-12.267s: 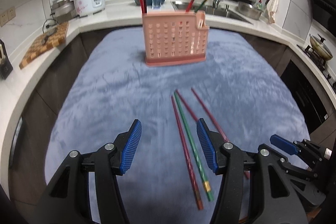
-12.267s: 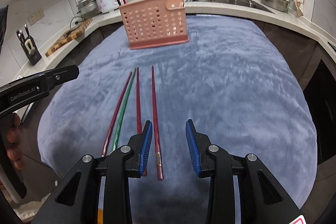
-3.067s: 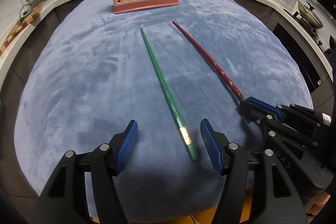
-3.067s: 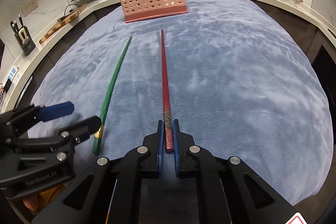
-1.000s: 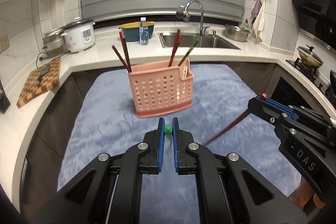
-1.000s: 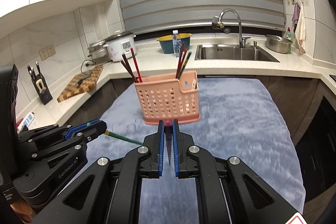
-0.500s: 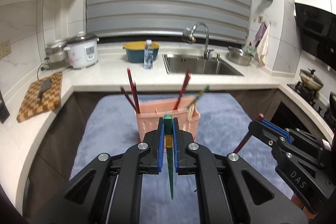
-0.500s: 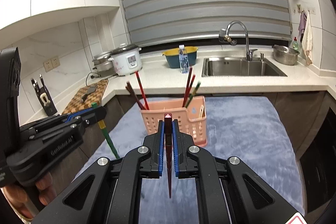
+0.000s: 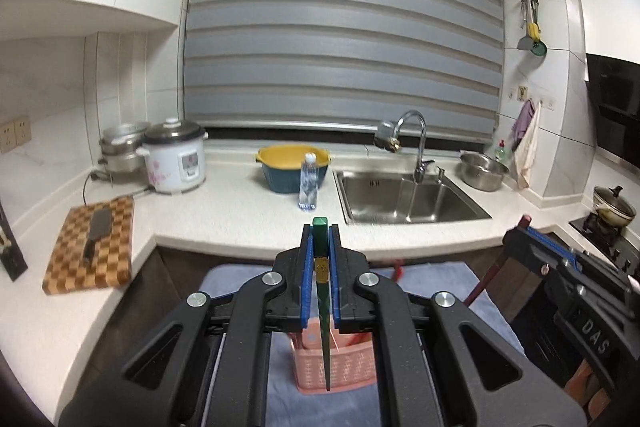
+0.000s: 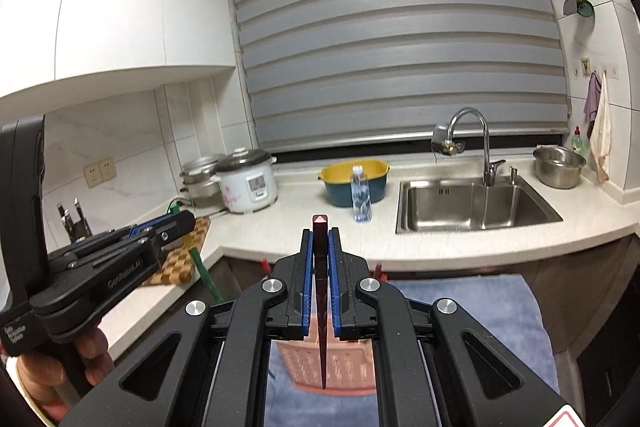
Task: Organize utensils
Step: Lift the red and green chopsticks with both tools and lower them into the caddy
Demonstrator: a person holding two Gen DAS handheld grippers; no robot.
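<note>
Transfer step: left gripper (image 9: 320, 241) clamps green chopstick (image 9: 322, 307), right gripper (image 10: 320, 243) clamps red chopstick (image 10: 320, 307), both above pink basket (image 10: 352, 359); next, lower tips inside.

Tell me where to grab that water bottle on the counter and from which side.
Grip the water bottle around its straight middle body, coming in level from the counter's front edge. It stands upright, and the yellow-and-blue bowl sits close behind it, so the front is the open side.

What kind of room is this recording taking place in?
A home kitchen, most likely. A stainless sink with a curved faucet is set into the white countertop, a rice cooker stands on it, and a checkered cutting board lies nearby.
</note>
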